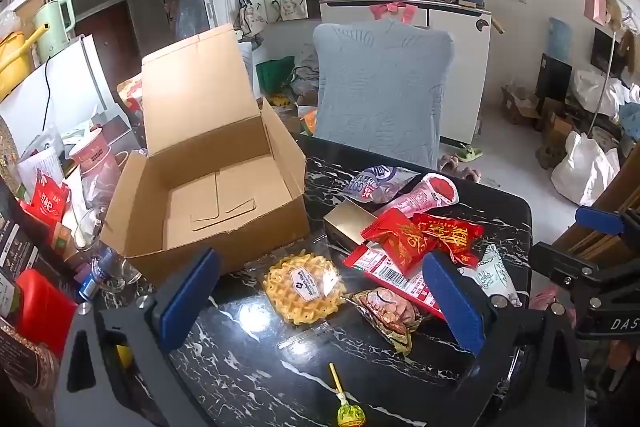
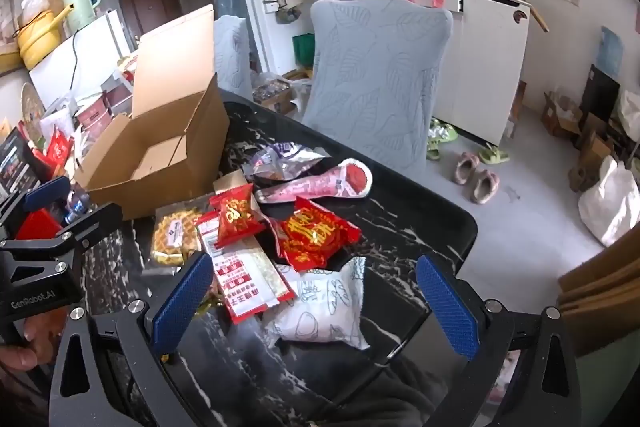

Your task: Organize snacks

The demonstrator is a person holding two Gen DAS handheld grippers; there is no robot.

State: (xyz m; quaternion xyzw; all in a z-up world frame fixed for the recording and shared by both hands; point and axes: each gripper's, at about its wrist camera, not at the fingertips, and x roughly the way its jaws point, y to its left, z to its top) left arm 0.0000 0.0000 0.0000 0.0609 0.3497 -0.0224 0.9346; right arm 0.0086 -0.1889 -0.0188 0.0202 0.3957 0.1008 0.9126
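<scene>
Nearest the left wrist camera, at the bottom of the frame, a lollipop (image 1: 349, 411) lies on the black marble table (image 1: 248, 359). The left gripper (image 1: 320, 301) hangs above the table with its blue pads spread wide, grasping nothing. A wrapped waffle (image 1: 302, 287) sits between them, untouched. The empty cardboard box (image 1: 216, 187) stands open at centre left, its lid raised.

In the right wrist view, the right gripper (image 2: 314, 301) is likewise released and empty, low in the frame above a white pouch (image 2: 324, 311). The other snacks are piled mid-frame: two red packets (image 2: 234, 215), a long red-and-white packet (image 2: 248, 279), a pink cone-shaped pack (image 2: 320, 185) and a silver bag (image 2: 280, 159).

Risks, as I judge them: the packets overlap, so a grab may lift two at once or drag one off the table's right edge. The slick, puffy wrappers could slip from the pads. The glassware (image 1: 100, 251) left of the box could be knocked over.
</scene>
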